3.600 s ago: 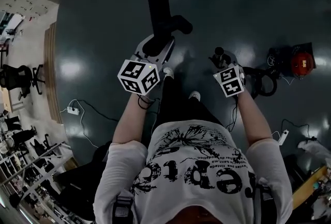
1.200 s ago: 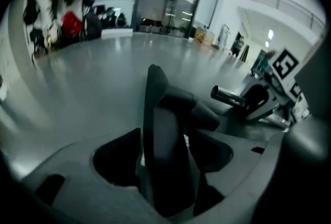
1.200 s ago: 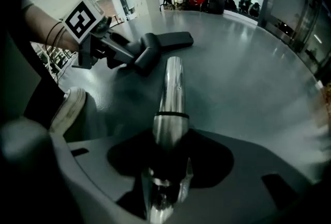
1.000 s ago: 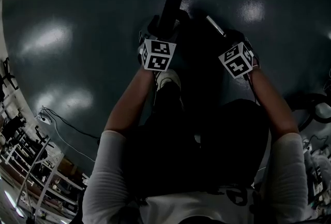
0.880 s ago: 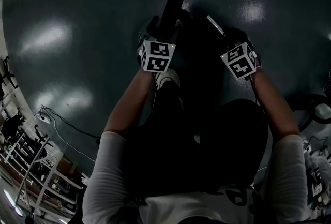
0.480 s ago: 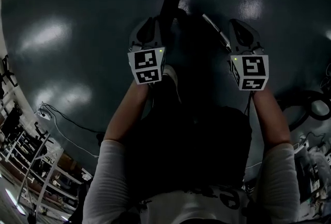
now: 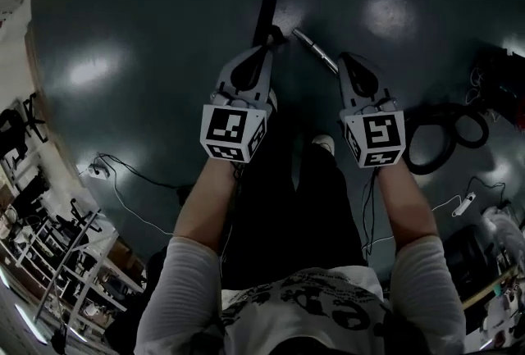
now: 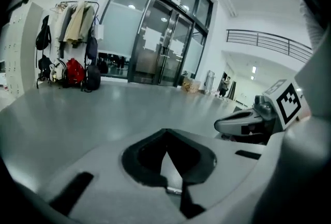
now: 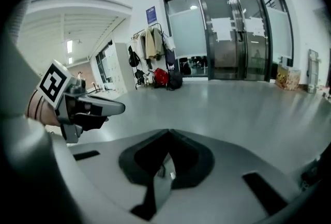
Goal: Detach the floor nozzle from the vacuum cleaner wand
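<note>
The black floor nozzle (image 7: 265, 15) lies on the dark floor far below. The silver wand (image 7: 317, 51) lies slantwise to its right, one end close to the nozzle's neck. Both grippers are held high, well above these parts. My left gripper (image 7: 262, 54) (image 8: 166, 154) is over the nozzle in the head view. Its jaws have just closed and are shut with nothing between them. My right gripper (image 7: 345, 60) (image 9: 164, 165) hangs over the wand's near end, and its jaws have likewise just closed on nothing. Each gripper view shows the other gripper beside it, with only bare floor ahead.
A coiled black hose (image 7: 447, 136) lies on the floor at the right. Cables and white power strips (image 7: 98, 174) trail at both sides. Shelving (image 7: 57, 279) stands at the lower left. Glass doors (image 8: 160, 47) and a coat rack (image 8: 72, 57) are far ahead.
The person has straightened up, and both grippers have risen from beside the nozzle and wand on the floor. Both pairs of jaws went from open to shut. Nozzle and wand stay on the floor.
</note>
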The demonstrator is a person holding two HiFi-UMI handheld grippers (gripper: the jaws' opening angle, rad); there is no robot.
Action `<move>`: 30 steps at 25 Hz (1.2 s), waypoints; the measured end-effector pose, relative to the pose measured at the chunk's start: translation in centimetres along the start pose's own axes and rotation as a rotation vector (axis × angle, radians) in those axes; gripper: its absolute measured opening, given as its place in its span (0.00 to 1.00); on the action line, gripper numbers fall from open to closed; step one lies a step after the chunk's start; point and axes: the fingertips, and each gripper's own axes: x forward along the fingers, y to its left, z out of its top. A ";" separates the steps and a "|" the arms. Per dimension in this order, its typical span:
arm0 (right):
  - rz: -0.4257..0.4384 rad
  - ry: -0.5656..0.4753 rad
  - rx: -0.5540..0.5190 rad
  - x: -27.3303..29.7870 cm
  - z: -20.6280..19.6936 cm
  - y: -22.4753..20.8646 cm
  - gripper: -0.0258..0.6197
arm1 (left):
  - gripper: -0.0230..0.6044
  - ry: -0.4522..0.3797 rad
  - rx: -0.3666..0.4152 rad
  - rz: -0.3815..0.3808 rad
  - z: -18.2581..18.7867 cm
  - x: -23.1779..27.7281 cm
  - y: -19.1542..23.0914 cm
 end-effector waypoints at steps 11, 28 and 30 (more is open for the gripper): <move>-0.087 -0.269 -0.129 -31.9 27.5 1.5 0.04 | 0.04 -0.169 0.035 0.083 28.2 -22.4 -16.3; -0.010 -0.532 -0.136 -57.3 27.9 9.2 0.04 | 0.04 -0.444 0.123 0.153 32.9 -45.2 -34.4; -0.012 -0.542 -0.118 -58.4 27.0 9.9 0.04 | 0.04 -0.446 0.138 0.143 31.5 -46.5 -35.5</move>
